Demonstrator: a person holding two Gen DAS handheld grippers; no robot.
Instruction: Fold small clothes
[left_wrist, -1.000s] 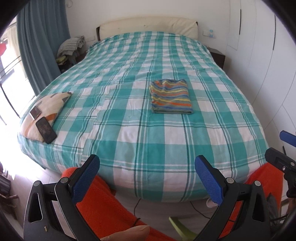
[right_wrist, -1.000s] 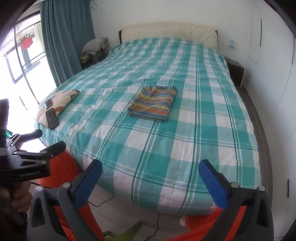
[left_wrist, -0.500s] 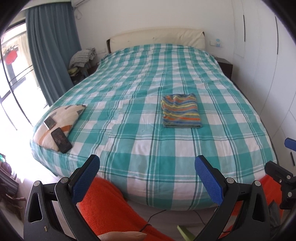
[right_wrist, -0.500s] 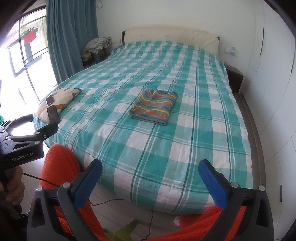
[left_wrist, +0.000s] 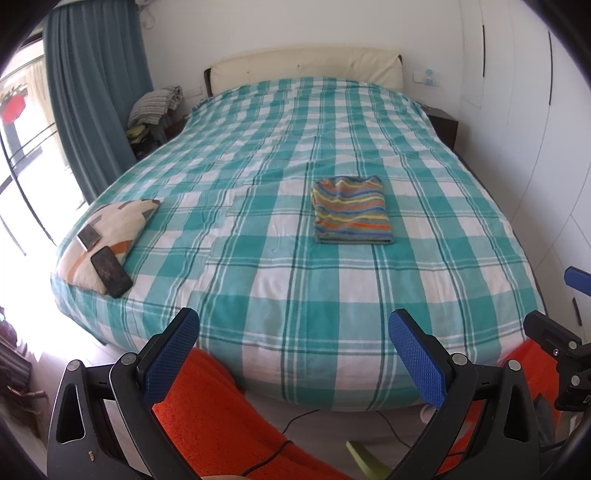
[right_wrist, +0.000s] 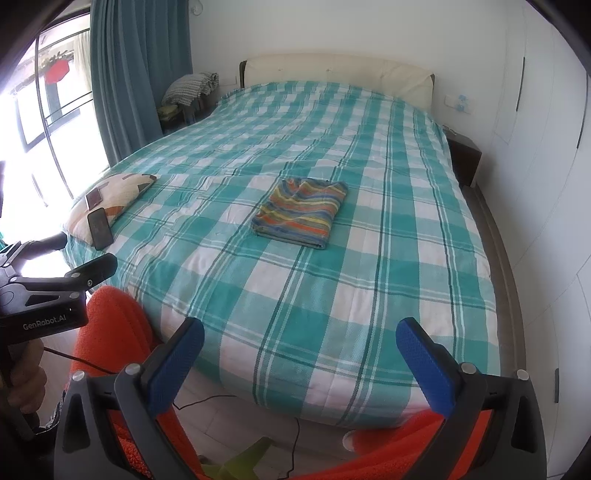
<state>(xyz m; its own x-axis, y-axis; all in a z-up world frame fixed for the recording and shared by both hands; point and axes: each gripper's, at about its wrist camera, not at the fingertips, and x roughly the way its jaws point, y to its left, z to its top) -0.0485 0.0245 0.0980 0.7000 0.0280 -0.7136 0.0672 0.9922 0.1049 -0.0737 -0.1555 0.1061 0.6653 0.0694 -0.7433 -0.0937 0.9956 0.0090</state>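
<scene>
A striped garment (left_wrist: 351, 209) in orange, blue and yellow lies folded into a neat rectangle near the middle of the teal checked bed (left_wrist: 288, 295); the right wrist view shows the same garment (right_wrist: 301, 212). My left gripper (left_wrist: 293, 360) hangs open beyond the foot of the bed, far from the garment, with nothing between its blue pads. My right gripper (right_wrist: 301, 363) is open too, equally far back and empty. Each gripper shows at the edge of the other's view.
A patterned cushion (left_wrist: 107, 240) at the bed's left corner carries a dark phone (left_wrist: 110, 272) and a small card. Orange-clad legs (left_wrist: 229, 417) of the person are below the grippers. Cables cross the floor. A curtain, nightstands and white wardrobe doors surround the bed.
Both grippers have pulled back and risen away from the bed, so the folded garment looks smaller and farther. Both stay open and empty.
</scene>
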